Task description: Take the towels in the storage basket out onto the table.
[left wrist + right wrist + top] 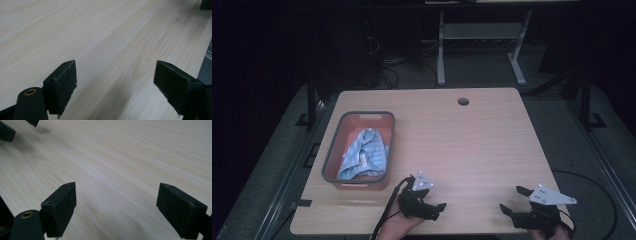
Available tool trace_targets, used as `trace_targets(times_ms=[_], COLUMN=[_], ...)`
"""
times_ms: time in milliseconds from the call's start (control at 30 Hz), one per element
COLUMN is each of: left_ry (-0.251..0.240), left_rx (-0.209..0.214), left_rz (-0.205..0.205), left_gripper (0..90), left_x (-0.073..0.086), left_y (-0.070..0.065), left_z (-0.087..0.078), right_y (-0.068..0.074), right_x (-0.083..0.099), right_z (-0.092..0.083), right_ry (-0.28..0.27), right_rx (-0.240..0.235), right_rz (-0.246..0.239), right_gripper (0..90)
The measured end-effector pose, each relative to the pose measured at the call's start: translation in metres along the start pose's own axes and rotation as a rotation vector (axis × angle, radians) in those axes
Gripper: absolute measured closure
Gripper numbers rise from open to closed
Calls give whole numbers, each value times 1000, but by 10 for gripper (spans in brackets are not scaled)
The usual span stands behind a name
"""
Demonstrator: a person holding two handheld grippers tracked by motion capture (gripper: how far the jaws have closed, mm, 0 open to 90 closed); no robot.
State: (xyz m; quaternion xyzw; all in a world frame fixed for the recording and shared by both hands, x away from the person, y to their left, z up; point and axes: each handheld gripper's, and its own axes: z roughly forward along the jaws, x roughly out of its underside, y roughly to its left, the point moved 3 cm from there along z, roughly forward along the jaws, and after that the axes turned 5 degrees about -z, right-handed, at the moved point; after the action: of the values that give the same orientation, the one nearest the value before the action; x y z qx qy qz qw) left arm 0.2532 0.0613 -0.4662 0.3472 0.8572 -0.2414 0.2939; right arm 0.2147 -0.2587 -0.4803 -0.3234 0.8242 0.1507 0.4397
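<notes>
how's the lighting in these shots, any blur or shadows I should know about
High view: room dark, table lit, bin and cloth soft but readable. Left gripper view: bright, wood grain slightly blurred. Right gripper view: the open right hand-held gripper casts faint shadows on the wood.

A light wooden table point(492, 150) with a round cable hole point(463, 101) near its far edge stands on grey floor point(272, 170). Beyond it the room is dark; a pale metal desk frame point(482, 45) rises behind, and what may be cables point(387, 70) lie tangled beside it.
</notes>
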Motion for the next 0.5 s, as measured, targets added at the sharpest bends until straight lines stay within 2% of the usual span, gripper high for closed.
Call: trace_targets(times_ms=[100,233,367,500], left_ry=[30,41,66,55], left_rx=[14,33,8,16], left_rz=[16,14,39,29], left_gripper=[170,168,168,169], left_x=[-9,-23,-38,-55], left_y=[-1,2,6,11], left_z=[2,1,-2,-8], right_y=[0,0,0,-1], right_x=[0,0,-1,-1], right_z=[1,0,-1,-1], right_ry=[-1,-1,-5,-4], right_rx=[-4,0,5,7], right_rz=[5,5,10,11], right_gripper=[156,156,156,155])
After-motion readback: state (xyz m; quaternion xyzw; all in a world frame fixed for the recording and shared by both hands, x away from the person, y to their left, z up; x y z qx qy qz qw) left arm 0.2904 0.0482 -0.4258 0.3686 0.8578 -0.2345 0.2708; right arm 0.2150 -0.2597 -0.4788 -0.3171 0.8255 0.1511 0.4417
